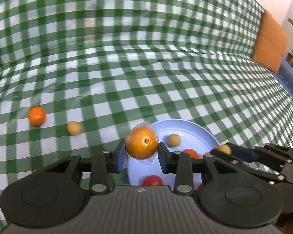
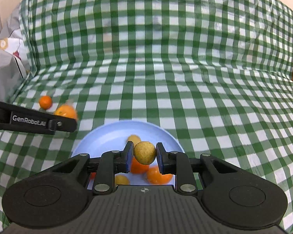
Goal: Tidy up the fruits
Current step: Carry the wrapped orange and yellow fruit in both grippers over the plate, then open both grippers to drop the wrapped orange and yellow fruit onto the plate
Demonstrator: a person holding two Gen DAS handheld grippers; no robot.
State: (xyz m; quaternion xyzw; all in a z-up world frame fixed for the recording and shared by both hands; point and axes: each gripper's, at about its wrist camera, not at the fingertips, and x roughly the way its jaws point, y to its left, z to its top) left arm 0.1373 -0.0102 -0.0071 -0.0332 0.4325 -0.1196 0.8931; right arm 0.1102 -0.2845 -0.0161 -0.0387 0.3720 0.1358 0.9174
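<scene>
While each hand-held gripper [image 1: 141, 156] [image 2: 142, 157] clamps fruit, blue plate [image 2: 107, 136] holding oranges [image 2: 159, 175], tan fruits [image 2: 133, 139]

One thing reads clearly — "GenRobot.AI", white letters on the black side of the left gripper [image 2: 65, 125] reaching in. The wrapped orange [image 1: 142, 143] bears no legible label.

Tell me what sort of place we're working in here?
Probably a home living room: the green checked cloth drapes over what looks like a sofa's seat and back, an orange cushion leans at its end, and a blue plate of fruit sits on it.
</scene>
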